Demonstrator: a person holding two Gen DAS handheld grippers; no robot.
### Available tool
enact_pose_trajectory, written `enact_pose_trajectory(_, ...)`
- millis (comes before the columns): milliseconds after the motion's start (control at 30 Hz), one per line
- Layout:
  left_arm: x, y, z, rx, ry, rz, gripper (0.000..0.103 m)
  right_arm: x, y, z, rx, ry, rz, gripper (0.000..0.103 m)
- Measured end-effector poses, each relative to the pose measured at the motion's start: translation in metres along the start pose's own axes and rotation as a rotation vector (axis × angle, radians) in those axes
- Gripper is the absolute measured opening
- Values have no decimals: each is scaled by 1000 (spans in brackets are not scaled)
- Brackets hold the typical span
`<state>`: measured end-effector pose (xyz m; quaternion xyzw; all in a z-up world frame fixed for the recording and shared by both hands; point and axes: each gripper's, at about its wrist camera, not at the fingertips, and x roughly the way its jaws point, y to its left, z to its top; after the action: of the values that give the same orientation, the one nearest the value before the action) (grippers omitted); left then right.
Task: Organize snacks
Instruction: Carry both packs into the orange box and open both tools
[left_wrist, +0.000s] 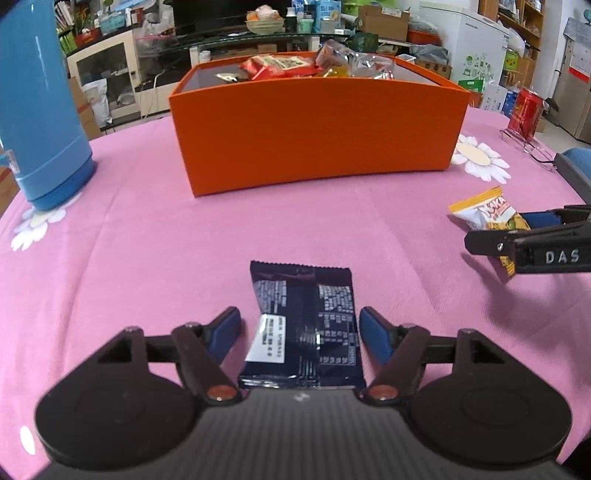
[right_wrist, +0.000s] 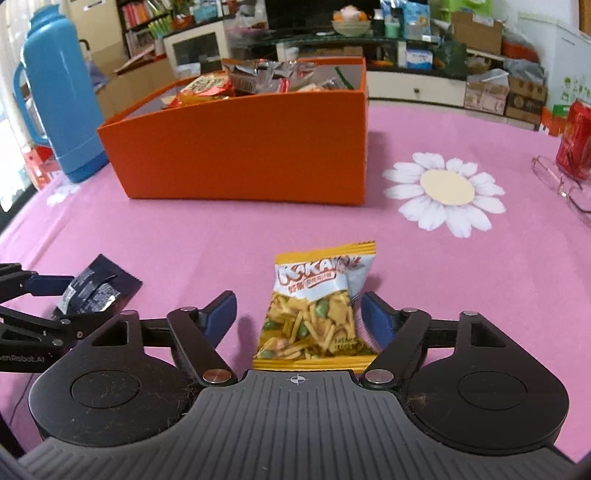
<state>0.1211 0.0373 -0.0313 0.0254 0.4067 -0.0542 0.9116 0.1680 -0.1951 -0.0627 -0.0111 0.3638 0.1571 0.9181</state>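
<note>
Dark blue snack packet (left_wrist: 303, 325) flat on the pink table (left_wrist: 147, 240), long axis in line with the left gripper (left_wrist: 300, 328), whose jaws straddle it unclosed. Yellow snack bag (right_wrist: 317, 310) likewise lies between the open jaws of the right gripper (right_wrist: 298, 314), its right pad touching. Orange box (left_wrist: 314, 136) straight ahead of both. Only the right wrist view shows the bag's printed front and the dark packet crumpled

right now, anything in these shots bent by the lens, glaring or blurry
Left wrist view: fisheye bows the orange box front wall into a curve; glare streak on the blue thermos; sheen on the dark snack packet. Right wrist view: pink tablecloth edge curves, red can leans at the border, background shelves soft.
</note>
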Motion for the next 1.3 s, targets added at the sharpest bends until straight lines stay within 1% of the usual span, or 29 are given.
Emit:
enact_pose_trajectory(67,0,0,0,0,1,0,72,3,1,-1,-16,10,-20,64)
enact_pose_trajectory(100,0,1,0,-5,2,-1,72,6,0,-2,-18,19,-21,66)
enact_pose_trajectory(167,0,1,0,-9,5,0,72,8,3,-3,-43,16,-33,68)
enact_pose_trajectory(233,0,1,0,-13,8,3,72,10,8,-4,-72,16,-55,68)
enact_pose_trajectory(267,0,1,0,-14,10,4,71,10,9,-4,-81,14,-58,64)
enact_pose_trajectory(300,0,1,1,-14,12,3,67,9,9,-4,-83,14,-53,53)
enact_pose_trajectory(333,-1,1,1,-20,12,-9,61,8,9,-3,-90,15,-50,41)
enact_pose_trajectory(367,-2,2,2,-22,10,-18,52,4,9,-2,-92,13,-46,27)
enact_pose_trajectory(400,-3,1,2,-23,15,-21,52,1,8,-2,-85,14,-34,26)
enact_pose_trajectory(467,-6,3,2,-43,20,-37,52,-7,8,-2,-78,8,-12,25)
enact_pose_trajectory(533,-10,1,2,-41,12,-31,52,-16,9,-2,-85,-10,-14,25)
enact_pose_trajectory(600,-17,0,3,-33,-13,-18,52,-24,7,-1,-72,-26,-11,25)
enact_pose_trajectory(700,-26,-1,8,-39,-37,-19,52,-36,5,2,-59,-57,-9,25)
enact_pose_trajectory(800,-36,-2,14,-55,-56,-29,52,-50,2,6,-37,-94,-4,25)
enact_pose_trajectory(867,-43,-2,23,-80,-85,-36,52,-60,0,13,-5,-128,6,25)
enact_pose_trajectory(933,-52,-1,36,-107,-132,-44,52,-72,-2,23,34,-176,23,25)
enact_pose_trajectory(1000,-61,2,50,-130,-184,-36,52,-83,-3,36,64,-235,25,25)
enact_pose_trajectory(1067,-66,5,64,-145,-214,-35,52,-89,-3,47,79,-275,29,25)
enact_pose_trajectory(1200,-67,9,103,-144,-268,-19,52,-83,-6,70,103,-298,31,25)
enact_pose_trajectory(1300,-61,13,134,-161,-322,-13,52,-73,-3,96,70,-317,13,25)
